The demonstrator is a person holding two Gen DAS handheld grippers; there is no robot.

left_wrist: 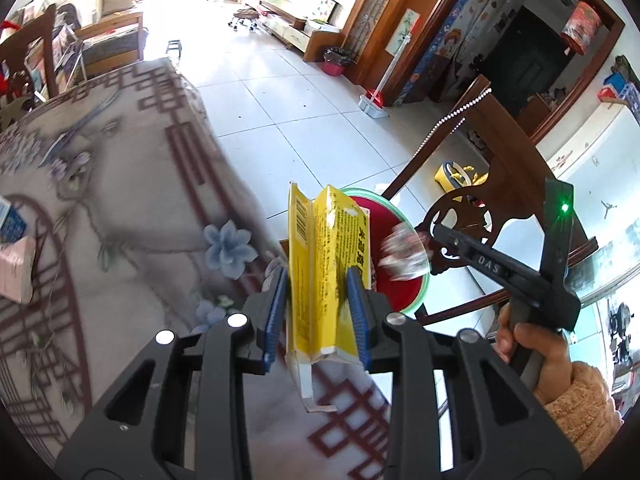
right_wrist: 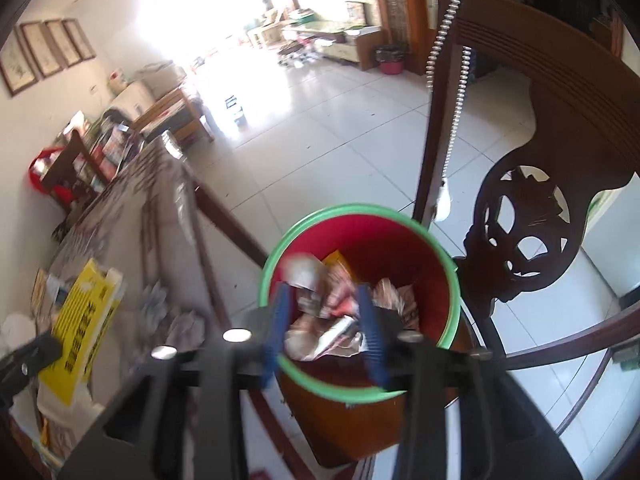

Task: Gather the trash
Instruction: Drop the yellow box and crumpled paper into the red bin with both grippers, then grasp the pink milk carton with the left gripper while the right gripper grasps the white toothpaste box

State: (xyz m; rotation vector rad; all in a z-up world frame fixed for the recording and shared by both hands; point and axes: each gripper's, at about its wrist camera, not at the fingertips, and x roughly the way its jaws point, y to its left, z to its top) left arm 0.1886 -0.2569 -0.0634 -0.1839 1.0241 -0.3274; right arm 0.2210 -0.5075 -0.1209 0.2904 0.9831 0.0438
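Table [left_wrist: 120, 184] with a pale cloth printed in dark red lattice and blue flowers; its right edge runs beside a white tiled floor [left_wrist: 280, 92]. Room: bright window end with a sofa and low cabinets far off, framed pictures on the left wall, a carved dark wooden chair [right_wrist: 532, 216] just right of the table.

Bin [right_wrist: 400, 240], red inside with a green rim, stands on a seat between the table's edge and the chair back, holding crumpled wrappers [right_wrist: 340, 312] and papers.

Box [left_wrist: 324, 272], yellow with black print, flattened and torn open at both ends. It is pinched between the blue pads of the left gripper [left_wrist: 318, 300], held above the table's right edge, near the bin. Its long axis runs along the fingers, the far end pointing away toward the bin and floor, the white inner flap hanging at the near end.

Right gripper [right_wrist: 326, 324] hangs over the bin's mouth, fingers spread apart with nothing between them; a blurred pale scrap [right_wrist: 304, 270] sits just past the left fingertip, inside the bin.
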